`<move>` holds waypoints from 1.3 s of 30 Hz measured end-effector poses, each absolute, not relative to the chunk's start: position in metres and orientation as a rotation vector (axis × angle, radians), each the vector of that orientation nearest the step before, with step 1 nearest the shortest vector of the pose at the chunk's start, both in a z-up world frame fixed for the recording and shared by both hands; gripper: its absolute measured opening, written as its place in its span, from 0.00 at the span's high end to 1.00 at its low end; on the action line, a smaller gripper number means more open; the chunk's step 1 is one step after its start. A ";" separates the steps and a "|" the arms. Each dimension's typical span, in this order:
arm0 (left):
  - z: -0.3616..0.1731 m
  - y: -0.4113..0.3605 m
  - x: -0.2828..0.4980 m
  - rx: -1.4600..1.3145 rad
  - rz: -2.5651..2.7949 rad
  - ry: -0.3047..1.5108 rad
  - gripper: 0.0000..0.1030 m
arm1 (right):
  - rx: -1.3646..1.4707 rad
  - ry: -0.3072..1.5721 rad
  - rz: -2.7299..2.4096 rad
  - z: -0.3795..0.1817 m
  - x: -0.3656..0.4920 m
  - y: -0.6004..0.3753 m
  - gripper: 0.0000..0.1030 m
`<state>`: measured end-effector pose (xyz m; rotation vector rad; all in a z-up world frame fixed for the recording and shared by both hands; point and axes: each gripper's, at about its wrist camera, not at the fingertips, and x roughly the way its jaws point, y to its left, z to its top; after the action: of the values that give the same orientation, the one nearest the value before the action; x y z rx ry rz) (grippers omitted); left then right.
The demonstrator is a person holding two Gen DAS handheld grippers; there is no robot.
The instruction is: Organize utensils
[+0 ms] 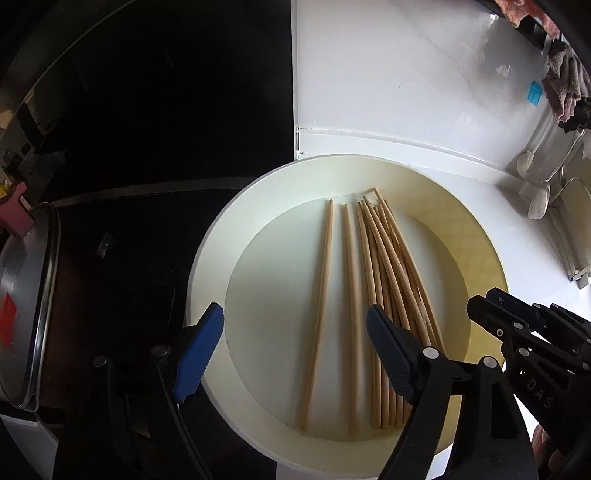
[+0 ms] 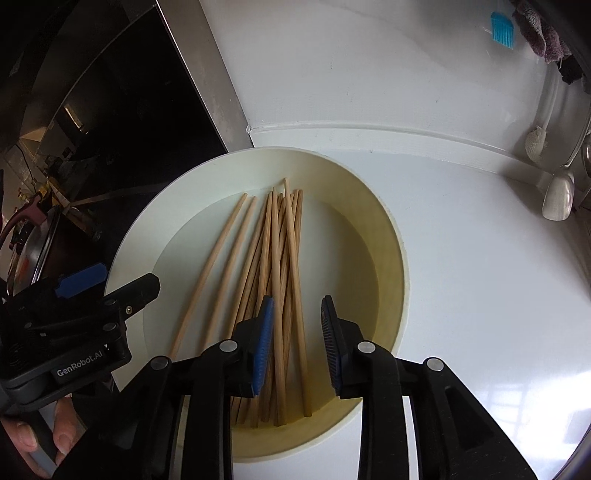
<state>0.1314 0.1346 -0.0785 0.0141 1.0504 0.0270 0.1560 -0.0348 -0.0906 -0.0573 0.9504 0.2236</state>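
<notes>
Several wooden chopsticks lie in a shallow cream plate; two rest apart on the left and the others form a loose bundle. My left gripper hovers over the plate's near side, open wide, its blue pads straddling the two single chopsticks without touching them. In the right wrist view my right gripper stands over the bundle of chopsticks with a narrow gap between its jaws; the pads press on nothing. Each gripper shows at the edge of the other's view: right gripper, left gripper.
The plate sits on a white counter beside a black cooktop. A metal pot lid is at the left. Spoons, a blue brush and a hanging cloth are at the far right.
</notes>
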 end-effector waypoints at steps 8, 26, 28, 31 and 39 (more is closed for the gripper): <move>-0.061 0.140 0.113 0.007 0.037 1.017 0.20 | -0.072 0.927 0.233 -0.081 0.133 -0.034 0.66; -0.037 0.140 0.076 -0.010 0.074 0.965 0.09 | -0.064 0.870 0.226 -0.061 0.095 -0.040 0.53; -0.035 0.140 0.074 -0.011 0.077 0.964 0.08 | -0.065 0.868 0.224 -0.060 0.094 -0.041 0.52; -0.035 0.140 0.073 -0.015 0.081 0.965 0.08 | -0.062 0.870 0.222 -0.060 0.092 -0.041 0.51; -0.032 0.142 0.070 -0.024 0.089 0.960 0.07 | -0.063 0.867 0.214 -0.058 0.090 -0.041 0.46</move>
<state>0.0700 0.1415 -0.0322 -0.0237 0.9598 0.0889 0.0898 -0.0410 -0.0579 -0.0631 0.8674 0.2138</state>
